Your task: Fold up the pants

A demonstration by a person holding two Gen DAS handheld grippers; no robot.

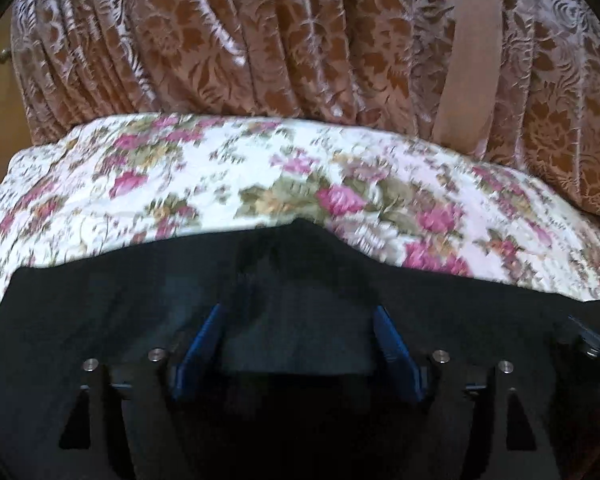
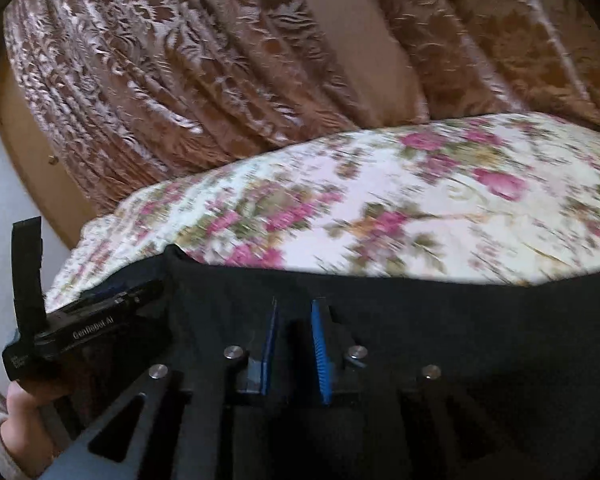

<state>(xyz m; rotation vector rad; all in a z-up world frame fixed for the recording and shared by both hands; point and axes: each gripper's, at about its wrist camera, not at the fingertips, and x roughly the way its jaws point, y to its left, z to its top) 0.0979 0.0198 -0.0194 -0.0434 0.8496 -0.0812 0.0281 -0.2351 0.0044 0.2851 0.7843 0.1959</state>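
Observation:
Black pants (image 1: 100, 312) lie spread over the near part of a flowered bedspread (image 1: 260, 184). In the left wrist view my left gripper (image 1: 298, 312) stands open just above the cloth, its blue pads (image 1: 202, 344) wide apart, with flat black fabric between them untouched. A small hump of the pants rises ahead of it. In the right wrist view my right gripper (image 2: 295, 304) is low over the pants (image 2: 460, 320). Its blue pads (image 2: 320, 352) are only a narrow slot apart. The slot is dark, and I cannot tell whether cloth is pinched there.
A brown patterned curtain (image 1: 220, 40) hangs right behind the bed. A wooden cabinet with a small knob (image 2: 52, 159) stands at the left. In the right wrist view, the black housing of the left device (image 2: 80, 332) and a person's hand (image 2: 20, 408) in a pale sleeve sit close at the left.

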